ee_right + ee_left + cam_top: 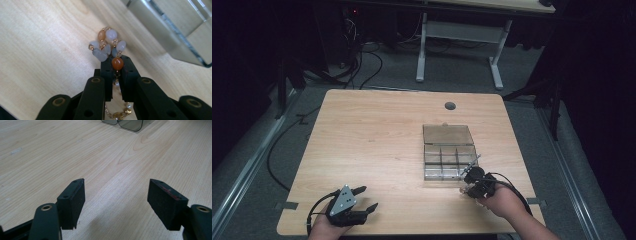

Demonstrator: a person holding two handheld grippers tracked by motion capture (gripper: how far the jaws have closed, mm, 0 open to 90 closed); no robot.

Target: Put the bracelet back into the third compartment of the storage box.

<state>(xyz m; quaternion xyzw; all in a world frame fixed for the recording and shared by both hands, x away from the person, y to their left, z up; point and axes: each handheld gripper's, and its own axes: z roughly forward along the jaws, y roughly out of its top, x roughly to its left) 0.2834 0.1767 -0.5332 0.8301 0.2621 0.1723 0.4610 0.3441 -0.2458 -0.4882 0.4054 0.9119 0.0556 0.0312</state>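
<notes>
A string of pale grey, white and orange beads with gold links point(107, 46) is pinched between the pads of my right gripper point(117, 62), which is shut on it. Most of the beads bunch up just past the fingertips, and a gold chain end hangs below the pads. This happens just above the wooden table, beside the near right corner of a clear compartment box point(449, 159). In the high view my right gripper point(469, 180) is at that corner. My left gripper point(368, 198) rests near the table's front left edge, open, with only bare wood between its pads point(75, 200).
The box's lid point(448, 134) lies open and flat behind its compartments. A grey cable hole point(450, 105) is set in the table point(377, 135) near its far edge. A second desk's white legs point(422, 50) and floor cables lie beyond.
</notes>
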